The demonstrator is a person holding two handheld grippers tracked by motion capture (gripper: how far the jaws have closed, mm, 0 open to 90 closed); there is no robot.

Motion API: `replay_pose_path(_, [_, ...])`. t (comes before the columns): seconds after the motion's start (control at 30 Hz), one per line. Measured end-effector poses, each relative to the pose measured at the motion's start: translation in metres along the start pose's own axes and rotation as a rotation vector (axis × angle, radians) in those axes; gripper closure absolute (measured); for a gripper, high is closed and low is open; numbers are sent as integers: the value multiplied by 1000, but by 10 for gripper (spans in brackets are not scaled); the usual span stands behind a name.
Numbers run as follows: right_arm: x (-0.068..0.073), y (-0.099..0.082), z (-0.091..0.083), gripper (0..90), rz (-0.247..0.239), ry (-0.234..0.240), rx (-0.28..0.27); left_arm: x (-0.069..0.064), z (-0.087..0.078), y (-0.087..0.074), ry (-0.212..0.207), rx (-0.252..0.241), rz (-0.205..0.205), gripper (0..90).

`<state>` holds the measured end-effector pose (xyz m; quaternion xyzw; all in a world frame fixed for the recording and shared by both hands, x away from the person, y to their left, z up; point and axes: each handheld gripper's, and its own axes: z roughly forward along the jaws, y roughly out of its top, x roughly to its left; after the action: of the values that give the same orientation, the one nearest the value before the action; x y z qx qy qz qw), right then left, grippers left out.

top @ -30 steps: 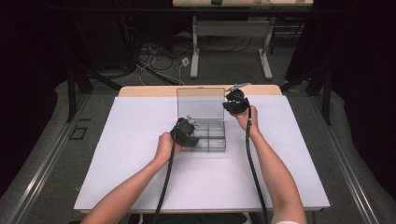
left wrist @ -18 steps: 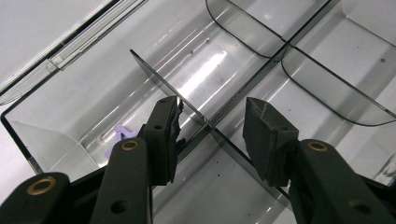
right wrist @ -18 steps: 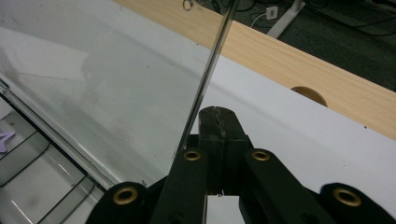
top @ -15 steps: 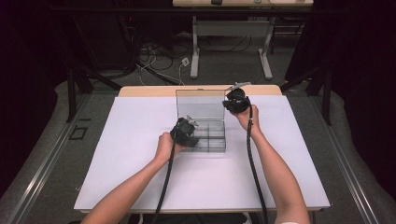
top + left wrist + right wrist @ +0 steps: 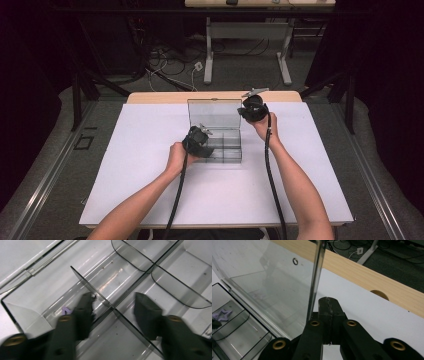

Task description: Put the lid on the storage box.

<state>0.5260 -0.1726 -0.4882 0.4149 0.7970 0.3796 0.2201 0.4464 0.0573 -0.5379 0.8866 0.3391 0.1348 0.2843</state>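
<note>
**Star going into the box, lid propped open**

A small purple star [image 5: 222, 314] is lying in a corner compartment of the clear box [image 5: 222, 150], which is sitting near the middle of the white counter [image 5: 150, 190]. In the left gripper view a bit of purple [image 5: 65, 310] is peeking out just beside one finger of the left tongs [image 5: 113, 312], low in the compartment at the box's end wall. These tongs are reaching down into the box with a divider [image 5: 100, 296] between their fingers; they have just been opening, and nothing is sitting between the pads now (the purple bit is lying outside the gap, free of them).

The lid [image 5: 214, 114] is standing upright at the back of the box. The right tongs [image 5: 328, 302] are pressed together, empty, with their tip resting just beside the lid's edge [image 5: 317, 275], seemingly steadying it; whether they are actually touching it is hard to tell.

Judging from this, the placing looks done: the star is in its compartment and let go. What is remaining, probably, is lifting the left tongs clear of the dividers and swinging the lid down to close the box. The other compartments in sight are holding nothing.
</note>
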Motion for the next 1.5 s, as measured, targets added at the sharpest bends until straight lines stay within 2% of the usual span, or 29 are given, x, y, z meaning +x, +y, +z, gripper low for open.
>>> replay_pose_path(0.13, [1,-2,-1,900,-11,3,-4,4,-17,5,24,-84,-22,178])
replay_pose_path(0.2, [1,-2,-2,900,-3,3,-5,7,-29,8,46,-121,-20,142])
replay_pose_path(0.3, [1,-3,-2,900,-10,8,-7,15,-40,10,66,-160,-34,8])
replay_pose_path(0.4, [1,-3,-2,900,-8,9,-11,27,-52,11,78,-211,-72,0])
replay_pose_path(0.5, [2,-4,-3,900,1,8,-10,38,-62,15,116,-219,-88,0])
replay_pose_path(0.6, [2,-4,-3,900,-4,16,-15,50,-73,23,150,-229,-99,56])
replay_pose_path(0.67, [2,-4,-4,900,-8,12,-12,57,-77,27,158,-234,-102,153])
replay_pose_path(0.73, [3,-4,-5,900,-9,8,-8,63,-81,33,160,-239,-108,208])
replay_pose_path(0.77, [3,-4,-6,900,-8,12,-10,65,-82,35,159,-243,-101,278])
replay_pose_path(0.93, [3,-4,-6,900,-15,16,-11,69,-88,47,185,-255,-46,460])
replay_pose_path(1.0, [3,-5,-6,900,-21,18,-12,69,-89,48,175,-262,-37,546])
replay_pose_path(1.2, [5,-6,-10,899,-29,22,-14,71,-90,46,155,-271,-14,661])
replay_pose_path(1.43, [3,-7,-24,862,-16,17,-16,71,-91,45,151,-269,-11,688])
replay_pose_path(1.5, [3,-8,-31,801,-33,21,-13,71,-92,45,152,-265,-6,692])
